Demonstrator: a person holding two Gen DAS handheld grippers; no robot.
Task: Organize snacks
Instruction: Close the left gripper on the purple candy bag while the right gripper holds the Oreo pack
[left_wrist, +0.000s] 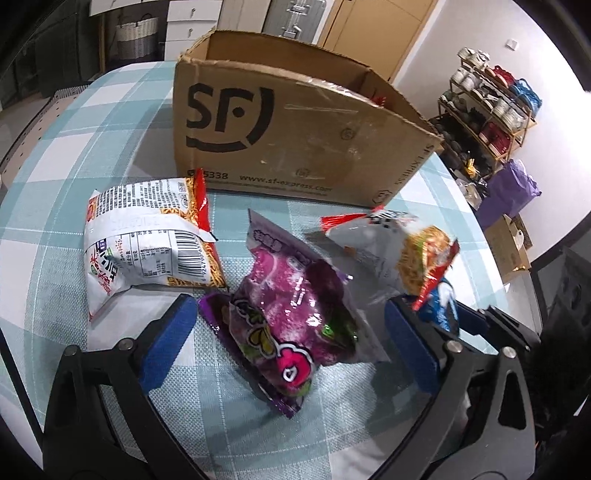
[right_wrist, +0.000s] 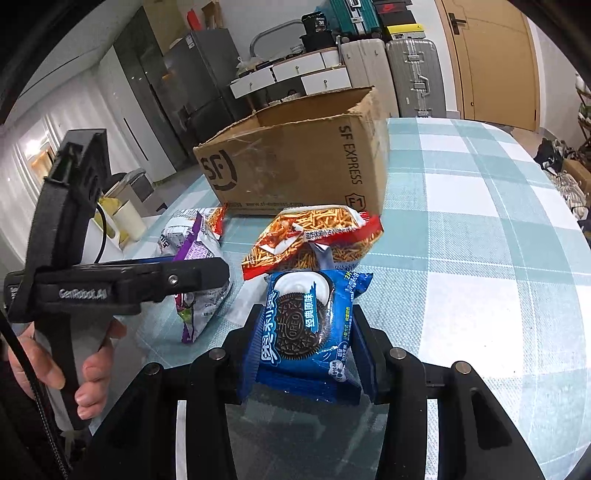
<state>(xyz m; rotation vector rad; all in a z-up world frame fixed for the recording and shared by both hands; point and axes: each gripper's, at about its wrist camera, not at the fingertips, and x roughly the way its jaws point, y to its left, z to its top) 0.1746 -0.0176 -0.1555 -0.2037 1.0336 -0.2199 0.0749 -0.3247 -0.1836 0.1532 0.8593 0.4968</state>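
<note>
Jaws wide on the left gripper (left_wrist: 288, 332), straddling the purple snack packet (left_wrist: 291, 317) lengthwise on the checked tablecloth (left_wrist: 110, 122); right gripper (right_wrist: 306, 332) clamps the Oreo packet (right_wrist: 303, 328), cardboard box (right_wrist: 295, 166) just ahead.

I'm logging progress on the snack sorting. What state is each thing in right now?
Brown cardboard box: open-topped, upright.
Blue Oreo packet: clamped in right tool.
Purple snack bag: lying between open left tool pads.
Two orange noodle-snack bags: lying sealed on checked tablecloth.
</note>
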